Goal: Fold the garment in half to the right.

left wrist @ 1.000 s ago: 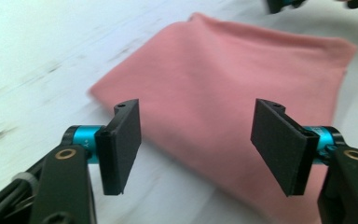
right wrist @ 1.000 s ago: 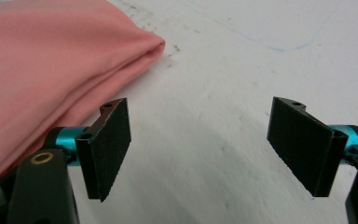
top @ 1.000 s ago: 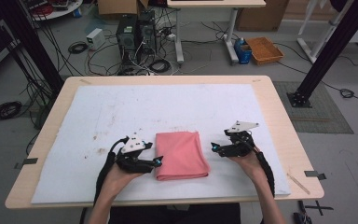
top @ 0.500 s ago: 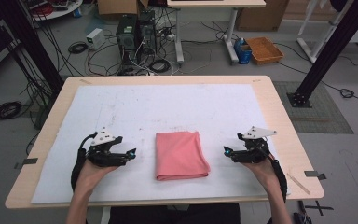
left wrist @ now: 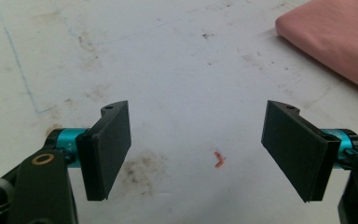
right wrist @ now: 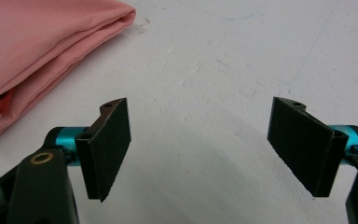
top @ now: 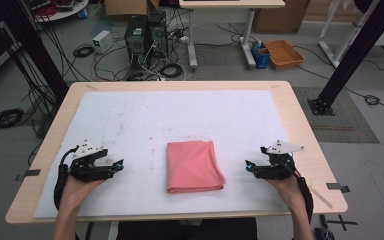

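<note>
Cloth (top: 195, 166), pink, folded flat; left gripper (top: 116, 166) and right gripper (top: 250, 166) gape empty.

The left gripper (top: 119, 164) drew away from the pink cloth (top: 194, 166) toward the table's left side, its jaws having just opened wider with nothing between them. The right gripper (top: 249, 164) pulled off to the right.

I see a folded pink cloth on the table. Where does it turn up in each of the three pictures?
High view: the folded pink cloth lies in the middle of the white table cover, between the two grippers and apart from both.
Left gripper view: its edge shows in the top right corner.
Right gripper view: it sits at the upper left, folded layers showing.
Shared landmark: the stained white table cover under it.
</note>
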Tool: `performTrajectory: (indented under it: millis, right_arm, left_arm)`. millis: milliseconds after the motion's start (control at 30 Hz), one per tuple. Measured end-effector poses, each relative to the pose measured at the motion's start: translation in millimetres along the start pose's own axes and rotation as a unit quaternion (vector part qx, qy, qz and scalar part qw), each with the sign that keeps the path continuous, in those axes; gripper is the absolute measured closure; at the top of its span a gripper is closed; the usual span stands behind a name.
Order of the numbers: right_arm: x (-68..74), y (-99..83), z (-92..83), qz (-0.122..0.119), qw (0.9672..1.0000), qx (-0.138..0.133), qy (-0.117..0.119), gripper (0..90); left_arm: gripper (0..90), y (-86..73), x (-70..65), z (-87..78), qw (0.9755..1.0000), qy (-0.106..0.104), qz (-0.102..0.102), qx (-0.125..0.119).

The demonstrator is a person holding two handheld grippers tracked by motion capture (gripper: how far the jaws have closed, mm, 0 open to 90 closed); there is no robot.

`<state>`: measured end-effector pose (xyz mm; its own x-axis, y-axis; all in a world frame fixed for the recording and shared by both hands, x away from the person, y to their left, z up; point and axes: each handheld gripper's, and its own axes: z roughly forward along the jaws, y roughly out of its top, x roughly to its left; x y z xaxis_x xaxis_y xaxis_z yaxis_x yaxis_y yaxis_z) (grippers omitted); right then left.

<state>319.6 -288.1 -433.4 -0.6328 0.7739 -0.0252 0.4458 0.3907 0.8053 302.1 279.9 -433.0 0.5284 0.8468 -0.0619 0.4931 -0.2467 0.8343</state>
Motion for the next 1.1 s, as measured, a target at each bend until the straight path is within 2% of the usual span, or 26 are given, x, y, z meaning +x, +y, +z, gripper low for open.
performTrajectory:
  millis: [100,300,733,1100]
  right_arm:
    - [0.8,-2.7,-1.3,0.002,1.0000,-0.006,-0.003,21.1]
    - [-0.4,-4.8,0.1,0.003,1.0000,0.000,0.000,21.1]
    - [-1.2,-5.7,-1.6,0.010,1.0000,-0.001,0.000,21.1]
    - [-0.2,-4.6,-0.6,0.007,1.0000,-0.002,0.004,21.2]
  left_arm:
    - [24.1,-4.0,4.1,-2.3,1.0000,0.004,-0.004,0.000]
    - [24.0,-7.1,7.9,-2.6,1.0000,0.007,-0.005,0.001]
    - [24.0,2.6,3.6,-4.0,0.9999,0.009,0.010,0.000]
    - [24.0,-0.3,3.8,-5.2,0.9999,0.008,0.011,0.003]
